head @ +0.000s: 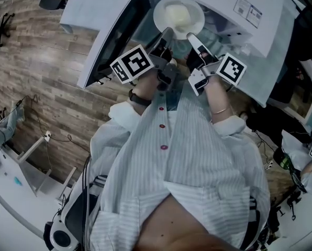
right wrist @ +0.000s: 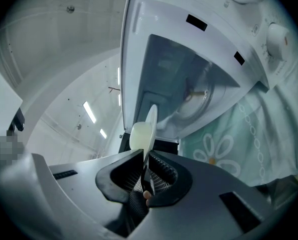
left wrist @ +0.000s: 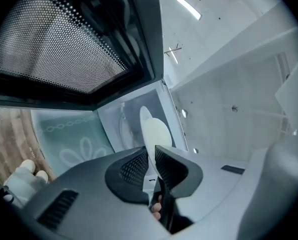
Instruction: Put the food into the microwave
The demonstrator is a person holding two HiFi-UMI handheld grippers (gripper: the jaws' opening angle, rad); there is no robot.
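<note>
**One plate, two grippers, at the mouth of one open microwave**

Nearest the camera in the head view is the person's striped shirt, with two forearms reaching forward out of it. Each hand carries one gripper, and each gripper bears one cube with square markers: two cubes in all.

The left gripper has its jaws closed on the near left rim of a single white plate. The right gripper is clamped on the near right rim. In both gripper views the ribbed pads press on the thin plate edge from either side.

The plate is carried between the two, clear of any surface. On it sits one pale, rounded portion of food, about in the middle.

Beyond the plate is one white microwave, its cavity open straight ahead. Its one door is swung out to the left, just beside the left gripper. Inside, the right gripper view shows one glass turntable.

The microwave stands on a table under a pale green cloth with flowers. Wooden floor lies off to the left.
</note>
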